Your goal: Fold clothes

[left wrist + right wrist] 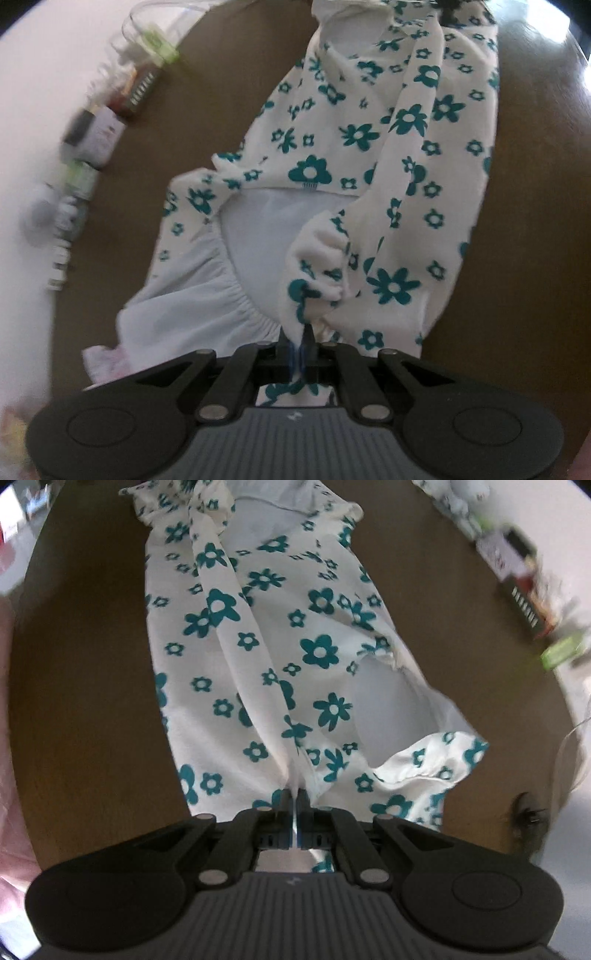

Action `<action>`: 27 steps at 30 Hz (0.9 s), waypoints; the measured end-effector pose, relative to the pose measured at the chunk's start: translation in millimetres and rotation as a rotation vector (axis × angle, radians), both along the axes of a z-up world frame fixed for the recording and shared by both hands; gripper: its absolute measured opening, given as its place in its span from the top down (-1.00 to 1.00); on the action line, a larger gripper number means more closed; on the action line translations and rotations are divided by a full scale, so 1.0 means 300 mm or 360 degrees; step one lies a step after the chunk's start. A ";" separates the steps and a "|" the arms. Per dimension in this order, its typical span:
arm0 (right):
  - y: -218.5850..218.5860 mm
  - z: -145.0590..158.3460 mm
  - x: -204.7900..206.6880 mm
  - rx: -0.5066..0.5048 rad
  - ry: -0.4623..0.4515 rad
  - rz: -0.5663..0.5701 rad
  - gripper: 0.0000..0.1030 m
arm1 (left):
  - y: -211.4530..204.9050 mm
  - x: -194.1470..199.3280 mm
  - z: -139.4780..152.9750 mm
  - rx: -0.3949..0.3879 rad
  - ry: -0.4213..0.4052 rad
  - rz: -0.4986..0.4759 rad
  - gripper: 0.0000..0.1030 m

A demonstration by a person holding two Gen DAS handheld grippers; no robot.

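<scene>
Left wrist view: the left gripper (296, 334) has its jaws pressed together on a pinch of the floral garment (369, 155) — white cloth printed with teal flowers, its plain white inside (266, 229) and a gathered elastic edge (236, 299) showing near the gripper. The garment stretches away from the jaws across the brown table (192, 122), reaching toward the far edge. Along the table's left edge, against a white wall, stands a blurred row of small boxes and bottles (99, 129), with a clear plastic container (147, 29) at the far end of that row. Right wrist view: the right gripper (294, 797) is likewise clamped on a fold of the same garment, which runs up the middle of the table (85, 664) in long creases, a sleeve-like flap (436, 768) lying out to the right. The blurred boxes (517, 572) line the right edge here — a pink cloth (11, 738) shows past the left edge.
</scene>
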State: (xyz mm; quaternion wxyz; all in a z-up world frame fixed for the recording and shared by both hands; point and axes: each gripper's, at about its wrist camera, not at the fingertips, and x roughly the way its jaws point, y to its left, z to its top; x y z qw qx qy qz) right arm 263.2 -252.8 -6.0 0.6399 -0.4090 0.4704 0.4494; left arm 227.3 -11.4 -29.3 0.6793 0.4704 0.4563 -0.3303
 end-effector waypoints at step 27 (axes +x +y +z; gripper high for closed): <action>-0.012 0.084 -0.184 0.0950 -0.0181 -0.0365 0.71 | 0.104 -0.248 0.054 -0.1045 -0.0296 0.0613 0.67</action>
